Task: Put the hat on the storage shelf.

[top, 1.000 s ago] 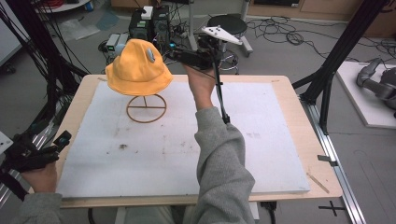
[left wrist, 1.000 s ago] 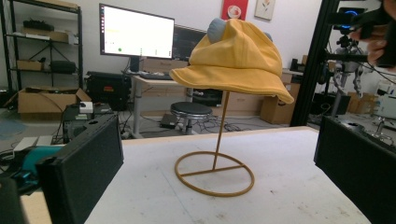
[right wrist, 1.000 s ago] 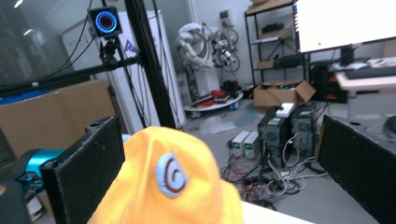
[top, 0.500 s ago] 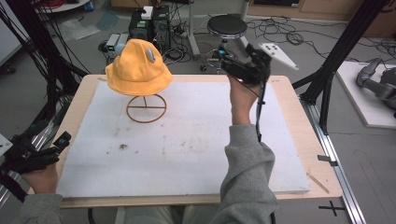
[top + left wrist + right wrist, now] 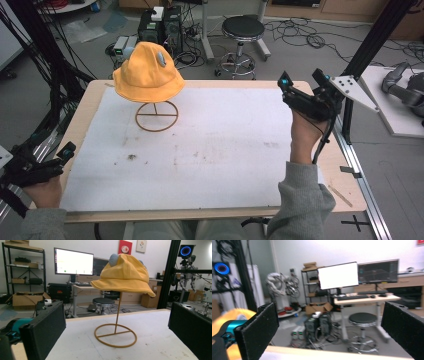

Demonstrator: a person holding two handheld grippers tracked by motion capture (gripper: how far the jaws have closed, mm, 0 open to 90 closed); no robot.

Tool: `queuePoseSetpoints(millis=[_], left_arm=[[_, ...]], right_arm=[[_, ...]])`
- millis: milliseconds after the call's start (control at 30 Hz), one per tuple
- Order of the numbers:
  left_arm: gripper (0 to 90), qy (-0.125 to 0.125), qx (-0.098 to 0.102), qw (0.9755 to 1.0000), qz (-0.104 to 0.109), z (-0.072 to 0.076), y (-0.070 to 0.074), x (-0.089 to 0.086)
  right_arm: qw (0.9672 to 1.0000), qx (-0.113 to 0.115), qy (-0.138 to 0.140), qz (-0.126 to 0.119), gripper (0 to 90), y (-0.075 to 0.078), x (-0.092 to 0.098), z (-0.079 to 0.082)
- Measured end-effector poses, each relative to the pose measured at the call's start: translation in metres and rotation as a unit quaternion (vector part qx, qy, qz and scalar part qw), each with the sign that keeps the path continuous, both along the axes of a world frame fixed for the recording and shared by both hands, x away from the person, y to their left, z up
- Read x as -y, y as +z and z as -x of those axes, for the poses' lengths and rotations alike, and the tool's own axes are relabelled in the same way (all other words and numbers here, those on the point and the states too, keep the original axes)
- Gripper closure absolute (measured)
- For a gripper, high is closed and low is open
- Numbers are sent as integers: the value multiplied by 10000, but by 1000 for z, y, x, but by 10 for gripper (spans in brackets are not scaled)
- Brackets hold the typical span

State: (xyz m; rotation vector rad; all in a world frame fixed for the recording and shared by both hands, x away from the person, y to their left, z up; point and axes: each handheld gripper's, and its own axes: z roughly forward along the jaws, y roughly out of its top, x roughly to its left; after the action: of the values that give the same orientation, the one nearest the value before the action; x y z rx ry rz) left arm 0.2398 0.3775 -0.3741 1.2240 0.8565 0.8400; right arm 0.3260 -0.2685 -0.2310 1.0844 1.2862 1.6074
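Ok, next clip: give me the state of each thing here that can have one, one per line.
Yellow hat: resting on top of its stand, not held.
Wire hat stand: upright, ring base flat on the table mat.
Left gripper: open, empty, low at the table's near left corner.
Right gripper: open, empty, raised over the table's far right side.
White mat: lying flat, with a few dark marks.

Grey knit sleeves; black grippers (image 5: 304, 97) with teal knobs, a trailing black cable, a grey three-cornered plate.
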Motion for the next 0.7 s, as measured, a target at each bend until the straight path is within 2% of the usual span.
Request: queuePoseSetpoints(millis=[100, 300, 400, 600, 700], left_arm=[[17, 13, -6, 10000, -4, 0, 0, 0], [17, 8, -38, 10000, -30, 0, -1, 1], [17, 10, -52, 10000, -65, -1, -1, 2], [17, 160, -38, 9998, -114, 0, -1, 2], [17, 197, -47, 9997, -120, 1, -1, 1]], right_arm=[[9998, 0, -165, 131, 10, -11, 11, 12], [9992, -56, -392, 6, 10, -34, 36, 29], [9987, -236, -457, 14, 10, -49, 45, 32], [9978, -418, -499, -89, 10, -65, 56, 32], [9973, -527, -508, -98, 10, -68, 61, 31]])
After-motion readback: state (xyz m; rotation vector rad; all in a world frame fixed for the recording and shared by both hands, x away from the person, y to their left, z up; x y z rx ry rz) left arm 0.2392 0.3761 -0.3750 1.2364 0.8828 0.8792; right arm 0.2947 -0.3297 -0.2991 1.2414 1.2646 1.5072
